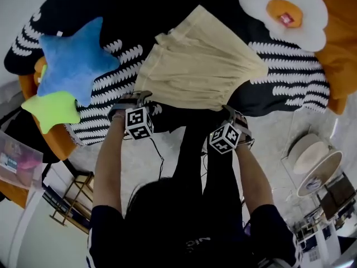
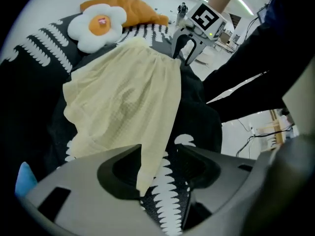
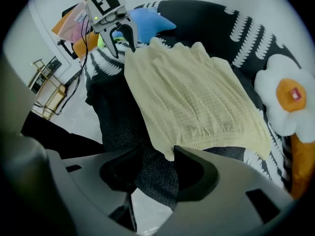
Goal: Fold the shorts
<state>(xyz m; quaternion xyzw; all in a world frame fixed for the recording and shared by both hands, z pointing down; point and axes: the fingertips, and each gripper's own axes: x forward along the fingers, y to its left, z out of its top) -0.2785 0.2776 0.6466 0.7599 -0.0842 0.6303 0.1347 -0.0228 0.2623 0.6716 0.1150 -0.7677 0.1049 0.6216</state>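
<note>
Pale yellow shorts (image 1: pixel 201 66) lie spread flat on a black blanket with white comb-like marks (image 1: pixel 128 15). My left gripper (image 1: pixel 139 98) points down at the near left corner of the shorts (image 2: pixel 128 102). In the left gripper view that corner hangs between the jaws of the left gripper (image 2: pixel 160 156), against one jaw, with a gap beside it. My right gripper (image 1: pixel 233 114) points down at the near right corner. In the right gripper view the tip of the shorts (image 3: pixel 192 97) reaches between the parted jaws of the right gripper (image 3: pixel 156 156); dark blanket shows in the gap.
A blue star pillow (image 1: pixel 72 60) and a green one (image 1: pixel 53 109) lie at the left. A fried-egg pillow (image 1: pixel 287 13) and an orange cushion (image 1: pixel 340 49) lie at the back right. White round objects (image 1: pixel 315 161) stand on the floor at the right, a wooden rack (image 1: pixel 72 200) at the left.
</note>
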